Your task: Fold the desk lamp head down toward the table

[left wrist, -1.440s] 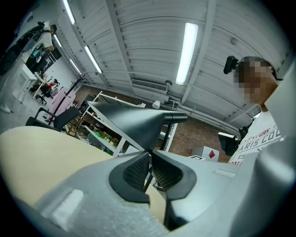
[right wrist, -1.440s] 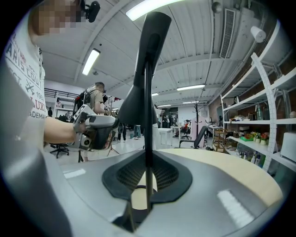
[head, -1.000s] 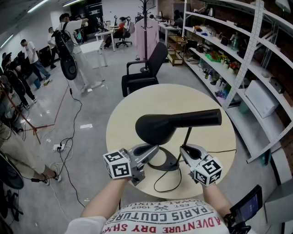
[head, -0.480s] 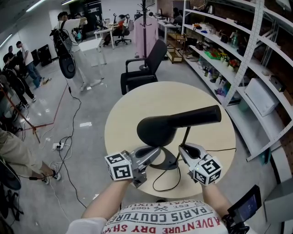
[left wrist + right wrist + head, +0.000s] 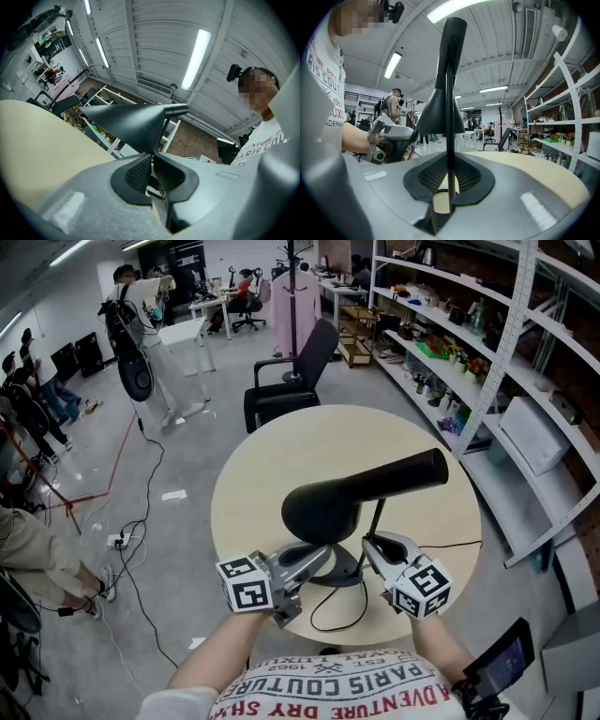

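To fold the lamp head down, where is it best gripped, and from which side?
Probably its slim tube end, from above, where it is free: the wide shade looks too broad for jaws, and the right gripper holds the stem.

The person wears a white T-shirt (image 5: pixel 337 695) printed with red and black lettering, and the left gripper (image 5: pixel 322 555) and right gripper (image 5: pixel 369 546) are smooth grey moulded shells with black ribbed pads (image 5: pixel 138 173), each bearing a white cube (image 5: pixel 246 584) of black square markers.
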Demonstrator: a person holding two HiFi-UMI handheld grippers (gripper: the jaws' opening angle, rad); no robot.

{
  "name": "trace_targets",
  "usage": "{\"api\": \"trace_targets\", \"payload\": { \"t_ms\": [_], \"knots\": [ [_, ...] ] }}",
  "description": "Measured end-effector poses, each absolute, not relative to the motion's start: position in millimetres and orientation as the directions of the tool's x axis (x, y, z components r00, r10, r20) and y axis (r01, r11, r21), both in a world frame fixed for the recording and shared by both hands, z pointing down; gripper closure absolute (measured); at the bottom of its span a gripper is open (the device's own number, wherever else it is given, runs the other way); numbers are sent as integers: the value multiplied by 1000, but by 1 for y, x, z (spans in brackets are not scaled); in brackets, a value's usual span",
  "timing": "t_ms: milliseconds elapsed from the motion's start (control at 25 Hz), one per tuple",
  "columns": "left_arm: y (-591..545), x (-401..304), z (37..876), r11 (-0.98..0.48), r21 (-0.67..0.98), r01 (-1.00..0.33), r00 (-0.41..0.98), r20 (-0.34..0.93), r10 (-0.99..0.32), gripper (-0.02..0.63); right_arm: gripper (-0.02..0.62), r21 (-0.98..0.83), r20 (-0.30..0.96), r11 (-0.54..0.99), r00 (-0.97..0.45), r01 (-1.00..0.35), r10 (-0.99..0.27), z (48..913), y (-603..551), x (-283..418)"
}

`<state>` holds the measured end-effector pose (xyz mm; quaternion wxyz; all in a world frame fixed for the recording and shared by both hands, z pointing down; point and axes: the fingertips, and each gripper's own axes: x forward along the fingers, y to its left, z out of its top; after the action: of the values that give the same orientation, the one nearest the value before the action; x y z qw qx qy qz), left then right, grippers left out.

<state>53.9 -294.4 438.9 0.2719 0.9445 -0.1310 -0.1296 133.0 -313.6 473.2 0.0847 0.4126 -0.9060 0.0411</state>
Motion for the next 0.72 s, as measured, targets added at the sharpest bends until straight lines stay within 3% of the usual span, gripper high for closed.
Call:
{"api": "trace_targets", "payload": {
  "t_ms": [720],
  "knots": [
    [-293,60,443,-803,573,-166,932,-176,-318,578,552,-12,195,655,-644,-756,-740,471,-315,130]
  ]
}}
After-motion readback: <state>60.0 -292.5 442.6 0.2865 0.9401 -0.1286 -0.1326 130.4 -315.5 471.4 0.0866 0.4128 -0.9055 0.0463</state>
